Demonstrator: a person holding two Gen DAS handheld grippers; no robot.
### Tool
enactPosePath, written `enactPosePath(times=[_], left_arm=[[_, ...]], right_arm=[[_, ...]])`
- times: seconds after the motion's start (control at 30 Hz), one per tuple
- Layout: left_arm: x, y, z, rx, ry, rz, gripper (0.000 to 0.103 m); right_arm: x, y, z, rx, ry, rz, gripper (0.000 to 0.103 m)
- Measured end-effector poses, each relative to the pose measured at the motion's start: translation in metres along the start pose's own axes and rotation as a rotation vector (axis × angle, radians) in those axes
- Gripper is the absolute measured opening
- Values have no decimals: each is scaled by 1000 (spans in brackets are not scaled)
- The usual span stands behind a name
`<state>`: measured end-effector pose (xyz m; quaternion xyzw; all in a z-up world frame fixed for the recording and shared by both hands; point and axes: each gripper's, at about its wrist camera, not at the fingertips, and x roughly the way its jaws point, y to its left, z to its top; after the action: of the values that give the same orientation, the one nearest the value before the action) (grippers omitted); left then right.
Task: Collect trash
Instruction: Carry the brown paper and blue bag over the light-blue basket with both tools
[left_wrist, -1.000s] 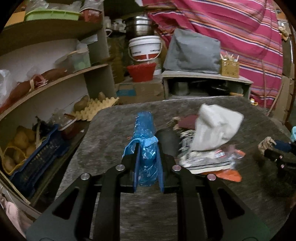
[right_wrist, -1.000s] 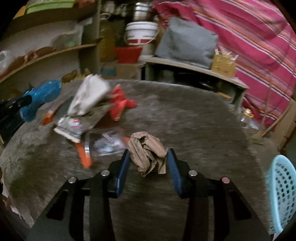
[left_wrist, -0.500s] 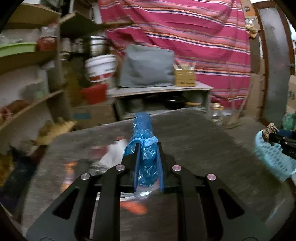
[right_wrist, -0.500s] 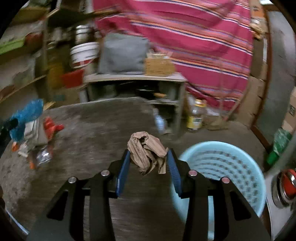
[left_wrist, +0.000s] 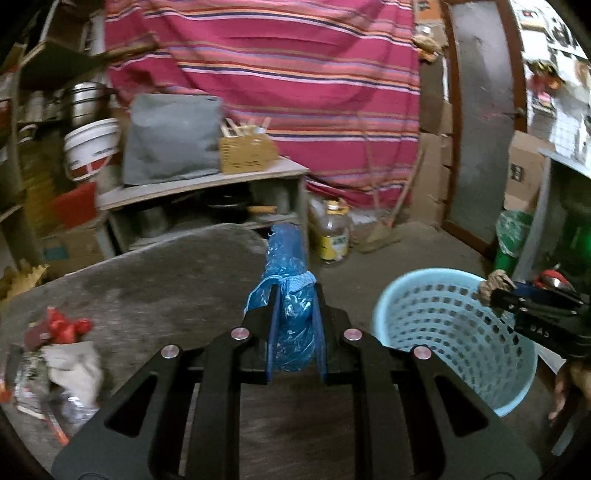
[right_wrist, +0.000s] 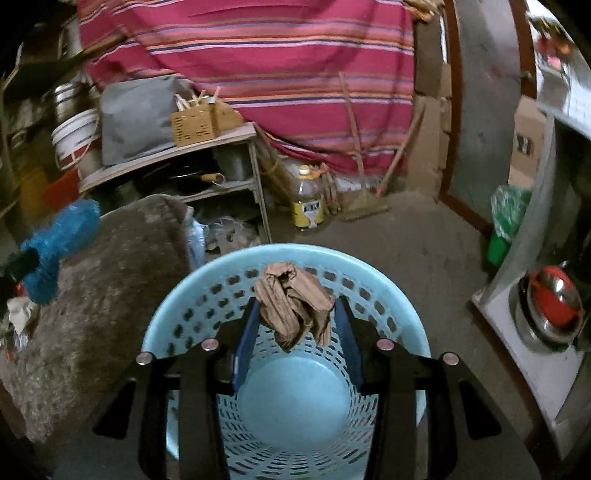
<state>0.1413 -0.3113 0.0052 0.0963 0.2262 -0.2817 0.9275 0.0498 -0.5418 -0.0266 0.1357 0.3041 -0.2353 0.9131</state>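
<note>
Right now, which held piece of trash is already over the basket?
The crumpled brown paper in the right gripper; it hangs above the pale blue basket. The blue plastic bag in the left gripper is over the table.

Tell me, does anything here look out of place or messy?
Yes: a heap of loose wrappers and crumpled paper lies on the grey table, outside the empty light-blue perforated plastic basket on the floor.

Both grippers are black, with slotted linkage arms, silver round screws, and blue-lined fingers.
</note>
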Motion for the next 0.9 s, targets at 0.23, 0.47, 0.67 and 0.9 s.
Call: enactPosePath(times=[0.23, 0.47, 0.67, 0.9], left_arm=[[17, -19, -11, 26, 34, 17, 15], [3, 55, -26, -53, 70, 45, 15], [-2, 86, -28, -91, 85, 114, 15], [-4, 48, -12, -104, 57, 118, 15]], right_arm=[[7, -3, 2, 35, -6, 54, 42], [7, 28, -3, -22, -2, 82, 42], [-2, 40, -2, -45, -21, 90, 42], [14, 29, -5, -11, 15, 105, 42]])
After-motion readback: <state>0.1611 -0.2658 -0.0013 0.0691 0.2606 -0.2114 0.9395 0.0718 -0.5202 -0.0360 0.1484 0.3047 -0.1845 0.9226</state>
